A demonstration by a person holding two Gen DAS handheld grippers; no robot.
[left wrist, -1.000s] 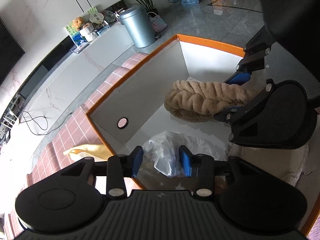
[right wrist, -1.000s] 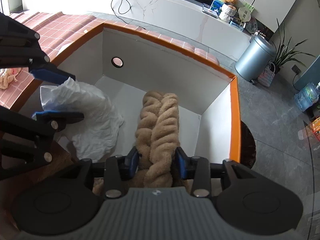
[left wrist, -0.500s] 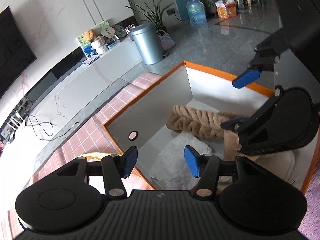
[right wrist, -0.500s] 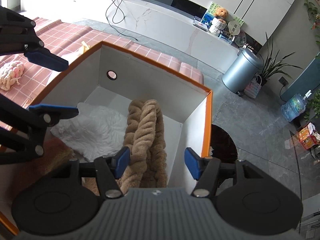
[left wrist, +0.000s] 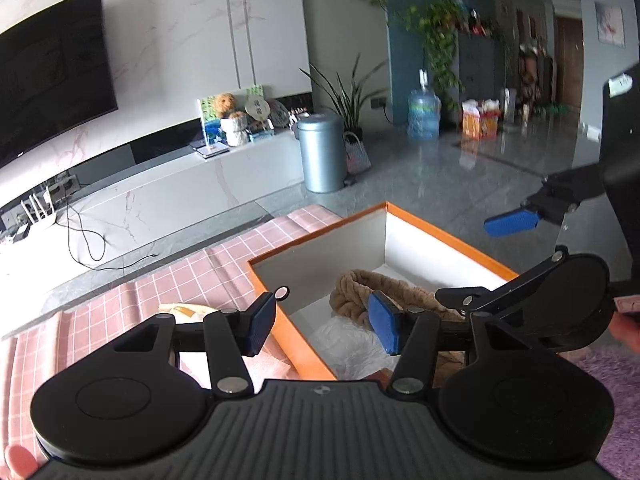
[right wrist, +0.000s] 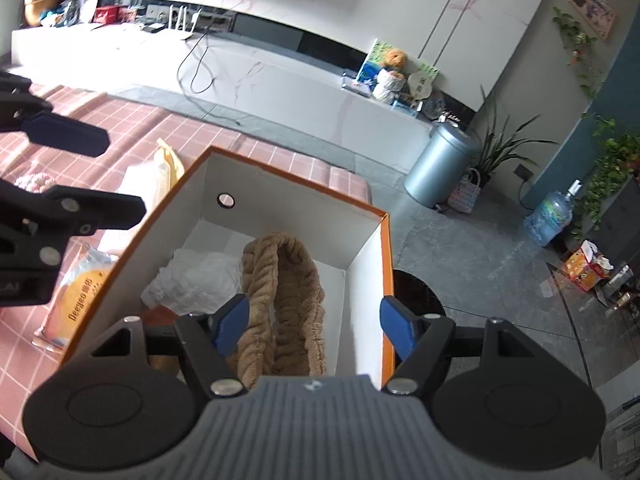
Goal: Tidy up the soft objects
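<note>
A white box with an orange rim (right wrist: pixel 385 280) (left wrist: pixel 452 240) stands on a pink checked cloth. Inside lie a brown braided plush (right wrist: pixel 288 280) (left wrist: pixel 404 286) and, to its left, a crumpled white bag (right wrist: pixel 196 276) (left wrist: pixel 348 344). My right gripper (right wrist: pixel 314 322) hovers above the plush with its jaws opening and nothing pressed between the blue pads. My left gripper (left wrist: pixel 322 320) hangs open and empty over the box's left rim. Each gripper shows in the other's view: the left gripper (right wrist: pixel 116 172) at the left edge, the right gripper (left wrist: pixel 480 258) at the right.
On the cloth (right wrist: pixel 120 120) left of the box lie a labelled orange-and-white packet (right wrist: pixel 80 284), a cream bag (right wrist: pixel 160 172) and a pink knitted piece (right wrist: pixel 34 182). Beyond the table are a grey bin (right wrist: pixel 436 168), a low white console (left wrist: pixel 160 184) and grey floor.
Both grippers opened and rose out of the box. The left one let go of the white bag, the right one of the brown plush, and both items now lie inside.
</note>
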